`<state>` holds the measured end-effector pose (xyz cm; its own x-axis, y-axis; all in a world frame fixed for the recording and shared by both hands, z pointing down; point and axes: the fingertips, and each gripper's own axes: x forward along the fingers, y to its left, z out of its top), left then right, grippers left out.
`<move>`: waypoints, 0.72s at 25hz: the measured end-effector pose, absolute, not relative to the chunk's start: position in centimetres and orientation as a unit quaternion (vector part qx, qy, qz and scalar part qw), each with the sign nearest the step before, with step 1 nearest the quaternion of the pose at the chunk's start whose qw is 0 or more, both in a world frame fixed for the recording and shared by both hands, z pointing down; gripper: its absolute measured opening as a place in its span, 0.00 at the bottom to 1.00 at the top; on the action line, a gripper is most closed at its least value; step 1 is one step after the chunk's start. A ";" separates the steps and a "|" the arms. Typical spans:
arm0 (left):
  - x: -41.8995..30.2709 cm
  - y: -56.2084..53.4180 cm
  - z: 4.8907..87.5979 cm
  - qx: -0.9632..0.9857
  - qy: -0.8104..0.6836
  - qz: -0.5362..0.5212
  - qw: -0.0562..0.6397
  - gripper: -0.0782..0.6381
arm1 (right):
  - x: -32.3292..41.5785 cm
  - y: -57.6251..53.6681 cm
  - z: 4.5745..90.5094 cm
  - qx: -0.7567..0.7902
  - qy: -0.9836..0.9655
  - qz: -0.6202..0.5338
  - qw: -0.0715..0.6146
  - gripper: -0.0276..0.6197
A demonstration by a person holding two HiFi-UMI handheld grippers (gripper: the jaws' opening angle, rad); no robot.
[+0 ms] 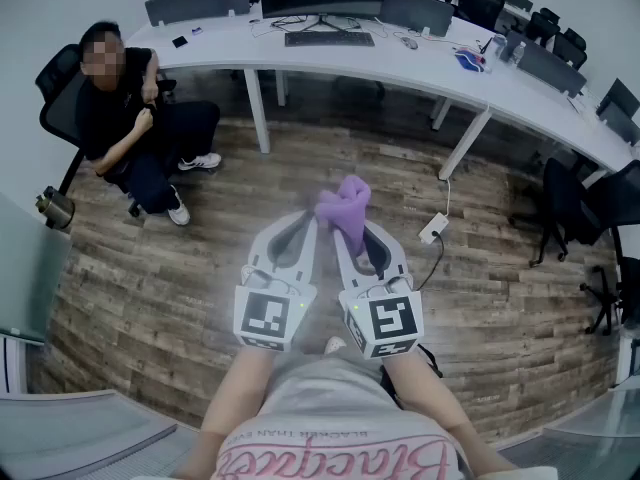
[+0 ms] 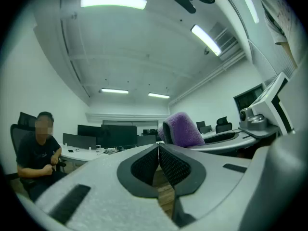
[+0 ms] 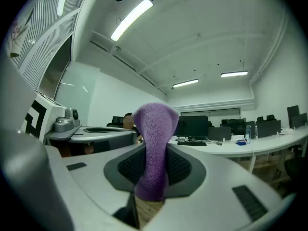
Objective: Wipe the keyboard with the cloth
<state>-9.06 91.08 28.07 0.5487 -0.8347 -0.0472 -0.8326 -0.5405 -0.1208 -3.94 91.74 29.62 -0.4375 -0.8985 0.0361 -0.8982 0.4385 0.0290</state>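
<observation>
L grip jaws pressed together, empty | R grip clamped on purple cloth, sticking past tips | keyboard far ahead on desk

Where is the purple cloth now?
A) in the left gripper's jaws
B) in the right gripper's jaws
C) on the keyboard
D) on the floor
B: the right gripper view shows the right gripper shut on the purple cloth; the left gripper is shut and empty.
</observation>
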 end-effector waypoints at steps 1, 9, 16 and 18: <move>-8.9 91.0 28.1 -0.878 0.475 -0.007 0.062 0.12 | -3.8 91.7 29.7 0.530 -0.848 -0.003 0.022 0.18; -7.0 89.9 28.5 -0.878 0.473 -0.011 0.066 0.12 | -2.3 90.5 30.0 0.522 -0.853 0.003 0.015 0.18; -5.0 88.9 28.7 -0.876 0.477 -0.010 0.064 0.12 | -0.8 89.8 30.3 0.505 -0.863 0.008 0.014 0.18; -4.2 88.9 28.8 -0.876 0.479 -0.011 0.063 0.12 | -0.1 89.8 30.4 0.505 -0.863 0.007 0.013 0.18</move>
